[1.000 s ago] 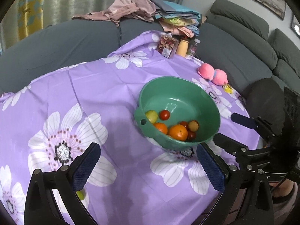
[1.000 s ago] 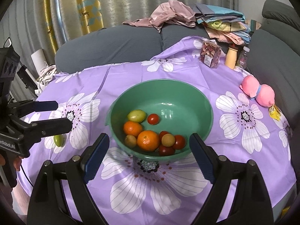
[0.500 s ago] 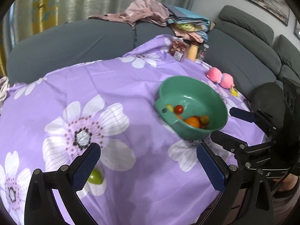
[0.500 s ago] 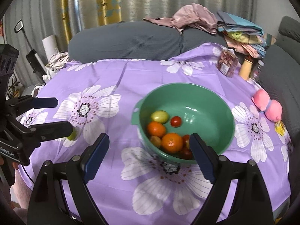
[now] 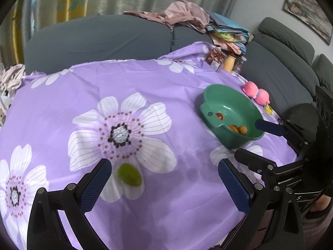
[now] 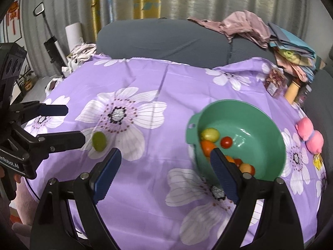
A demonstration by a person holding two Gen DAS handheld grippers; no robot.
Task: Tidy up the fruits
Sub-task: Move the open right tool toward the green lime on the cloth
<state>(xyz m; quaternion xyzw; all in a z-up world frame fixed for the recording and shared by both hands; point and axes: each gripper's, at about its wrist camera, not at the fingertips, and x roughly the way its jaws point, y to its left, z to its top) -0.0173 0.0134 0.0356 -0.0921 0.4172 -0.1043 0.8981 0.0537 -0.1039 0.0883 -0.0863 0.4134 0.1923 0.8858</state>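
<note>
A green fruit [image 5: 129,174] lies alone on the purple flowered cloth, just ahead of my left gripper's left finger. It also shows in the right wrist view [image 6: 99,141], beside the left gripper's tips. A green bowl [image 5: 210,95] at the right holds several fruits: oranges, tomatoes, a yellow-green one [image 6: 210,134]. My left gripper [image 5: 164,184] is open and empty, low over the cloth. My right gripper [image 6: 165,173] is open and empty; its right finger overlaps the bowl's [image 6: 268,118] near rim in view.
A pink plush toy [image 6: 310,136] lies right of the bowl. A snack bag [image 6: 274,82] and bottles [image 6: 293,88] stand at the table's far right corner. A grey sofa [image 5: 116,39] with piled clothes wraps the far side. The table edge runs close below both grippers.
Both grippers have swung left and pulled back from the bowl. The green fruit has come from the frame's edge to just ahead of the left gripper. Both stay open.
</note>
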